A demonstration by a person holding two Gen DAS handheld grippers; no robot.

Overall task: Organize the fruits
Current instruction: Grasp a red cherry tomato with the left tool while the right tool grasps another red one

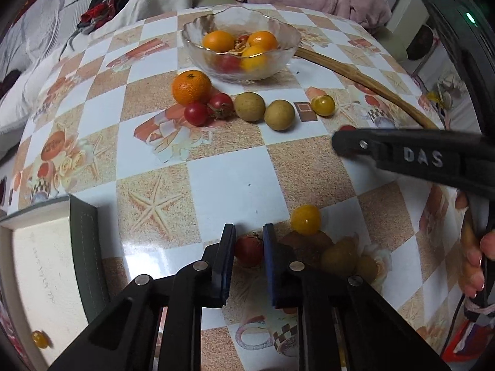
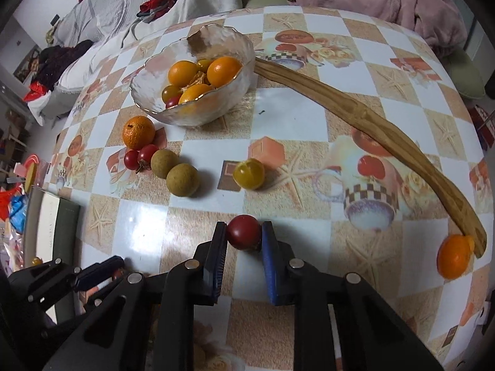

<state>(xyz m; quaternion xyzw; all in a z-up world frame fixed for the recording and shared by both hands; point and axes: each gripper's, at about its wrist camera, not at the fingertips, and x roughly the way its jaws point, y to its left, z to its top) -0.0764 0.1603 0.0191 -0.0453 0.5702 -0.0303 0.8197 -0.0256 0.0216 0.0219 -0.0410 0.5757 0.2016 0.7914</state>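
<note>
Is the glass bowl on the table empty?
No, the glass bowl holds several orange fruits and small tomatoes.

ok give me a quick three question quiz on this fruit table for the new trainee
1. True or false: the glass bowl holds no fruit yet.
2. What is the right gripper shut on? A) a brown longan B) a red cherry tomato C) the orange
3. Which long item lies curved across the table from beside the bowl?

Key
1. False: orange and yellow fruits and a red tomato are already in it.
2. B; the left gripper is likewise shut on another red tomato.
3. The wooden stick.
</note>
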